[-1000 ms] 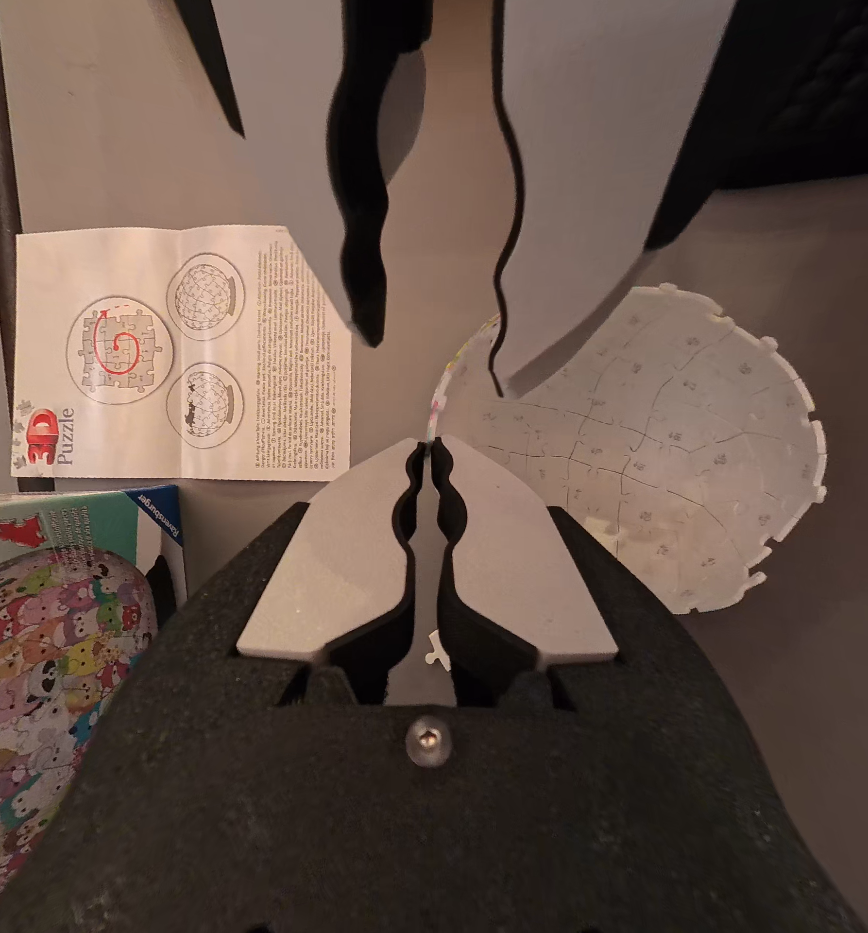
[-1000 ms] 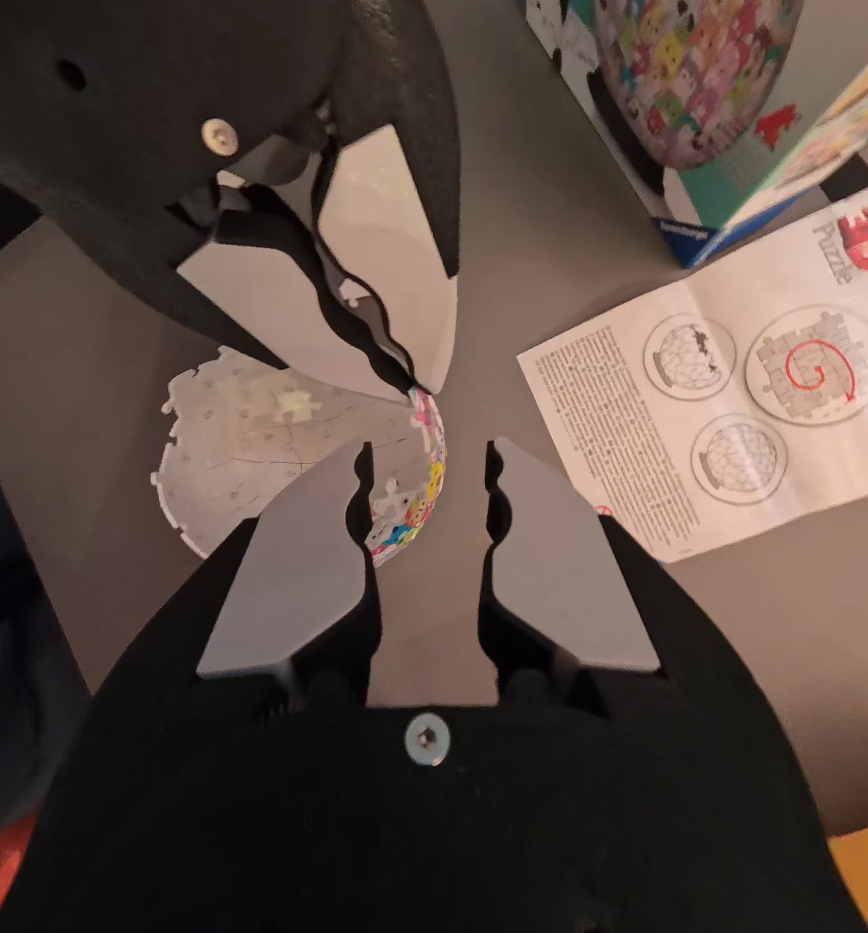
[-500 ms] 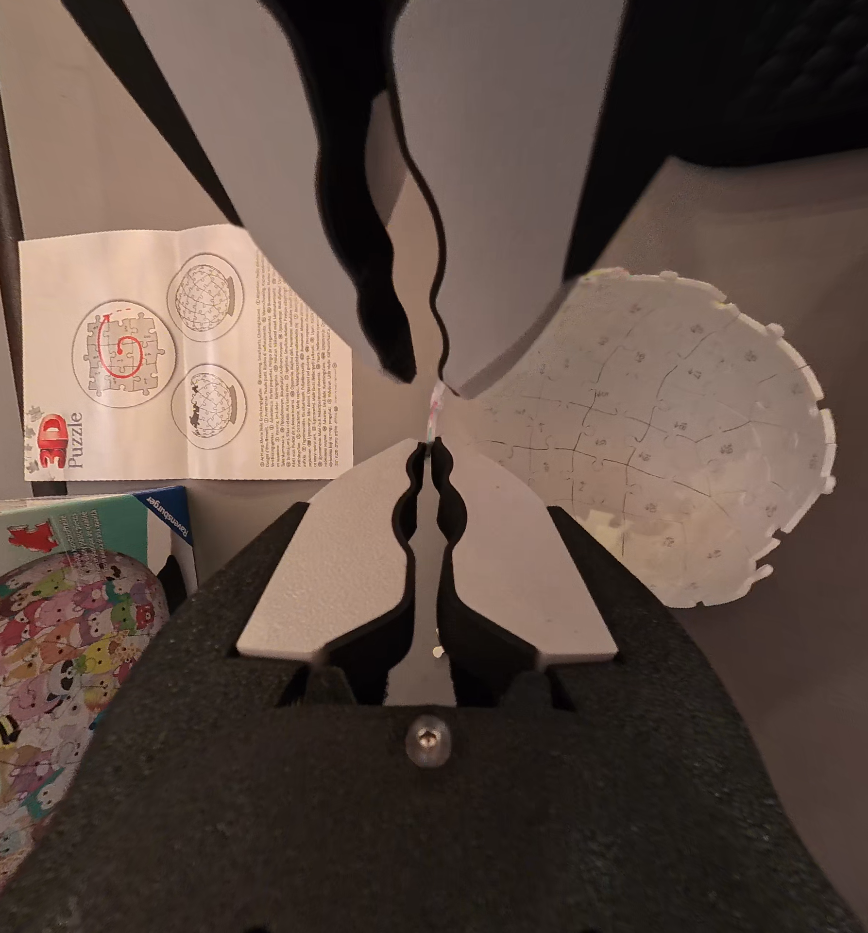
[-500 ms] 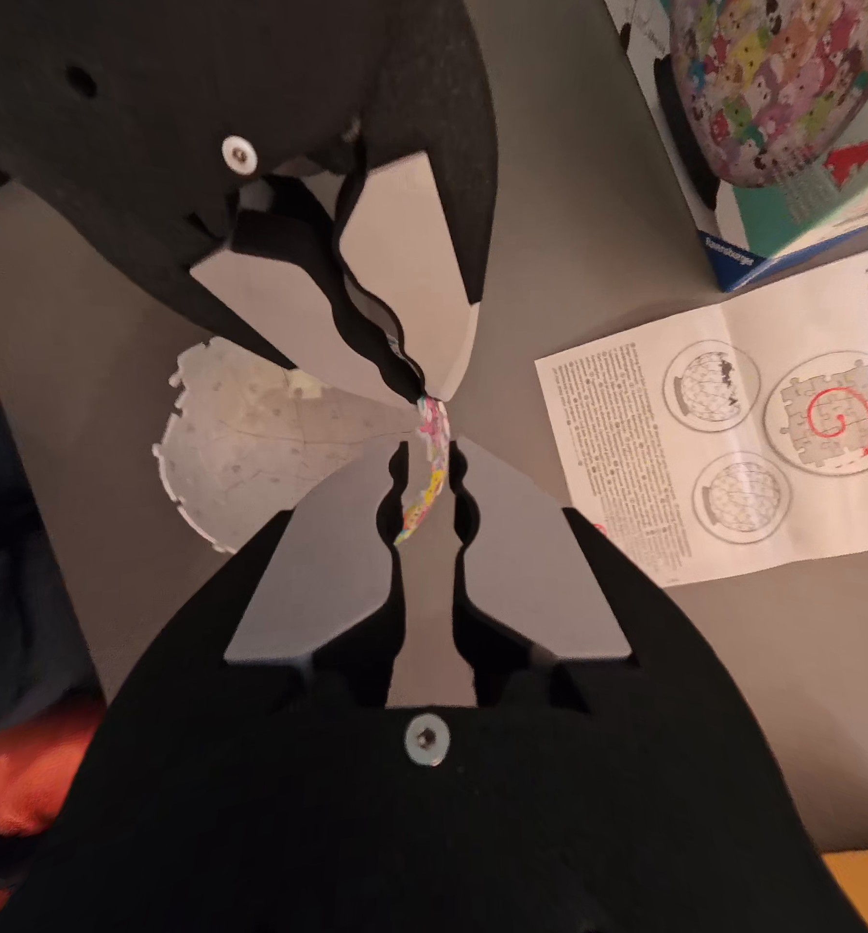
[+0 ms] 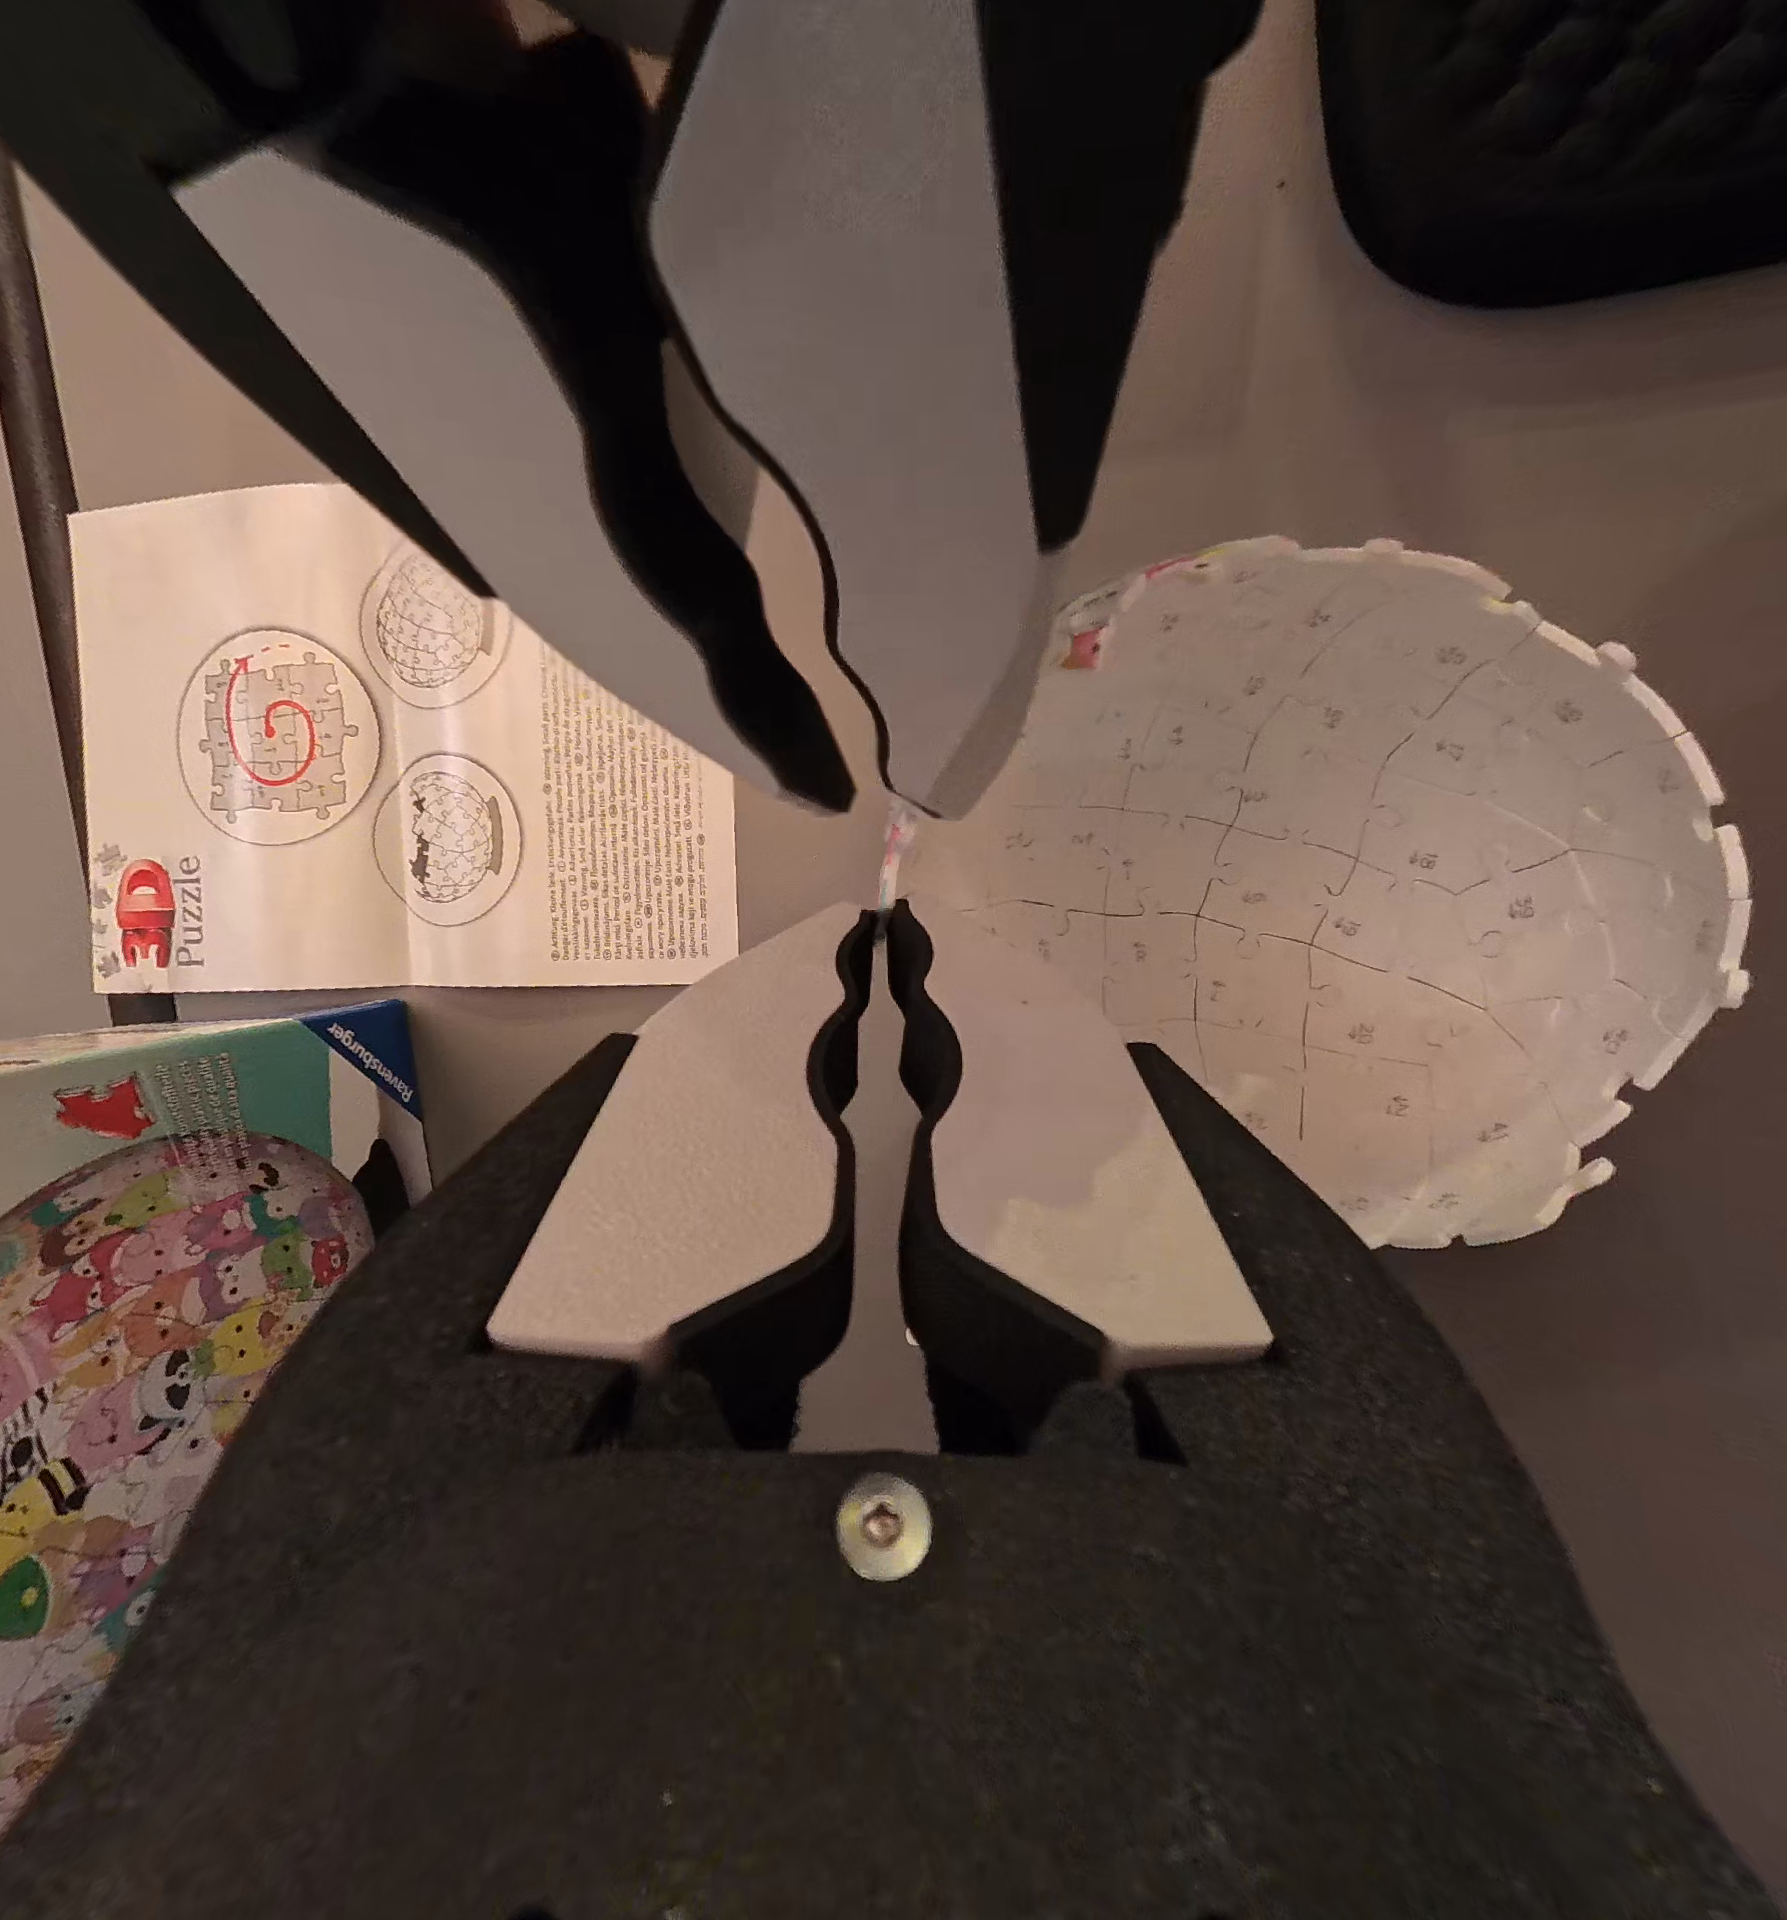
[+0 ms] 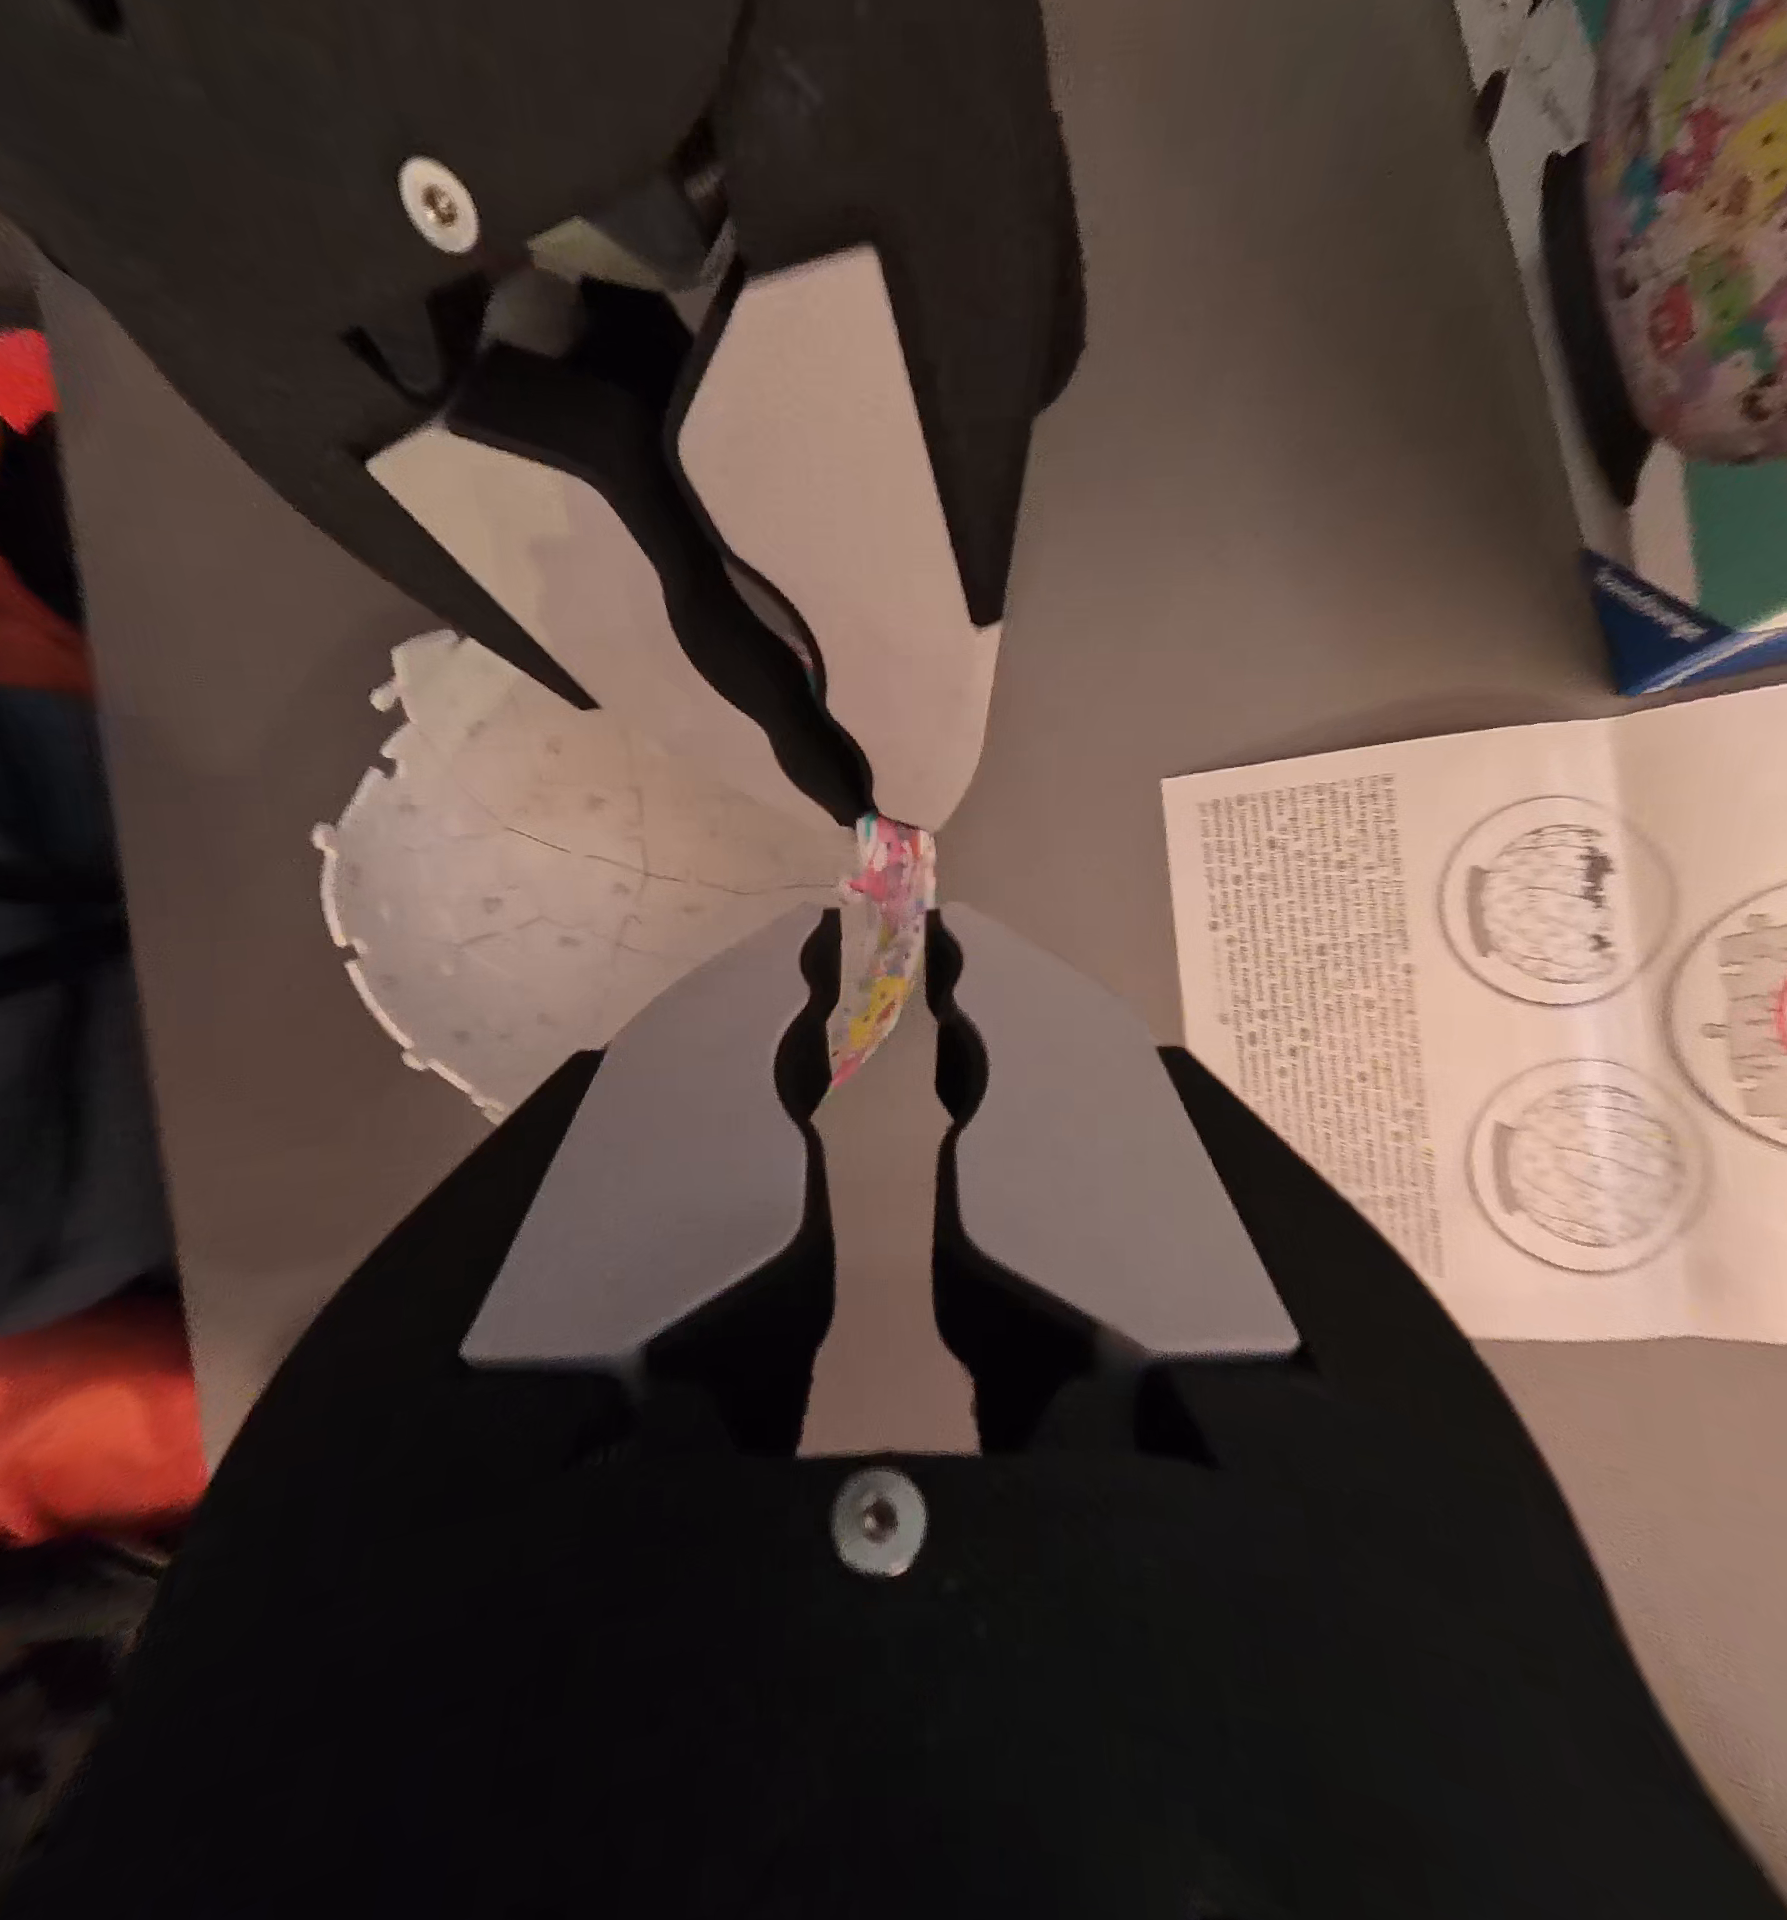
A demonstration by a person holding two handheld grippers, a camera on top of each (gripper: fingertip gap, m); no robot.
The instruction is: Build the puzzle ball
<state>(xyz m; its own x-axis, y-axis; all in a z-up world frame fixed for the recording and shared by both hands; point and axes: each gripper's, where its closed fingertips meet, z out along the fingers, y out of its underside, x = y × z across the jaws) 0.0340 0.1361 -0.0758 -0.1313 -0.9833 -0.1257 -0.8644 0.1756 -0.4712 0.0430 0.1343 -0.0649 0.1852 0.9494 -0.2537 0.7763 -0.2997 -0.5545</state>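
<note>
Gripping the rim of the half-built puzzle ball (image 5: 1388, 894) edge-on, the left gripper (image 5: 884, 914) has its fingers pressed together on the thin coloured wall of the shell, and the white, piece-lined hollow opens away to that gripper's right, well out over the grey table (image 5: 1595, 1558). In the right wrist view the same shell (image 6: 556, 883) bulges off to the left, its printed outer skin showing as a narrow pink and yellow strip running up between the right gripper's (image 6: 878, 925) fingers. That strip's long axis lies roughly along the fingers, so the rim sits inside the gap; the fingers stand narrowly apart, and whether either one already touches the wall I cannot tell. The two grippers meet nose to nose on the same stretch of rim, tips almost touching, the left one clamped and the right one just short of it. I judge the coming move to be the right gripper pinching in across the wall's thickness, which only works if the rim stays aligned with the gap; a twist of the shell would let a finger push on the curved face and could pop pieces loose. Farther out on the table lie the unfolded instruction sheet (image 5: 401, 748) on the far left side and the puzzle box (image 5: 120, 1299) at the near left corner, both well apart from the shell.
</note>
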